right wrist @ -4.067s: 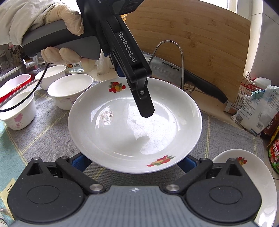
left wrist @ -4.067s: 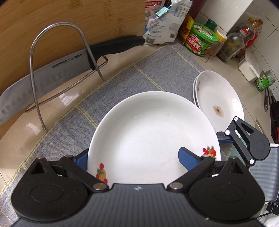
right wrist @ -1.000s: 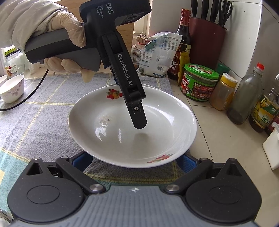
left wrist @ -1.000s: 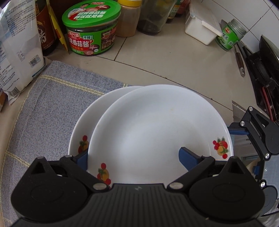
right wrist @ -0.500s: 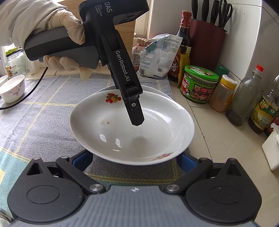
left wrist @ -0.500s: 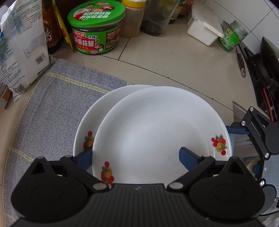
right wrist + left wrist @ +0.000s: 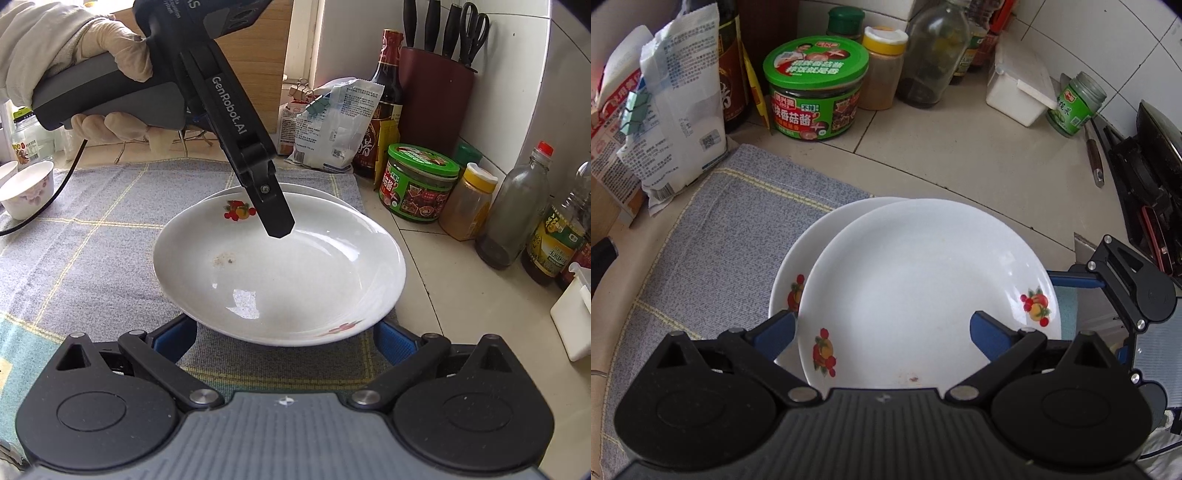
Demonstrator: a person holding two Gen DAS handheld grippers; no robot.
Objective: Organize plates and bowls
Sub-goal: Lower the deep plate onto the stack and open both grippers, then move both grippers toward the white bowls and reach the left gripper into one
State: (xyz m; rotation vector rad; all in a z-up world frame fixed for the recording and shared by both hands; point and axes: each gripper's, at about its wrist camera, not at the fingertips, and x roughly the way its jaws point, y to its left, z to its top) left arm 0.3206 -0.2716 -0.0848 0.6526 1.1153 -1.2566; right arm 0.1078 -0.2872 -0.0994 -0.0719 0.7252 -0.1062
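A white plate with fruit prints [image 7: 923, 280] lies on top of another white plate [image 7: 798, 266] at the right end of the grey mat [image 7: 713, 229]; it also shows in the right wrist view [image 7: 280, 269], over the lower plate's far rim [image 7: 314, 192]. My left gripper [image 7: 882, 332] is open, its blue fingers [image 7: 990, 332] spread over the top plate's near rim. In the right wrist view its finger [image 7: 273, 214] hangs above the plate. My right gripper [image 7: 284, 338] is open, its blue fingers [image 7: 395, 341] low at either side of the plate's near edge.
A green-lidded jar [image 7: 816, 88], spice bottles, sauce bottles and a white bag [image 7: 683, 110] stand behind the plates. A knife block [image 7: 436, 96] stands at the wall. Small white bowls [image 7: 26, 192] sit far left on the mat. A stove [image 7: 1152, 206] lies at the right.
The plate was carried from the mat's middle onto the other plate. In the last second it has dropped lower and both grippers have eased back and let it go.
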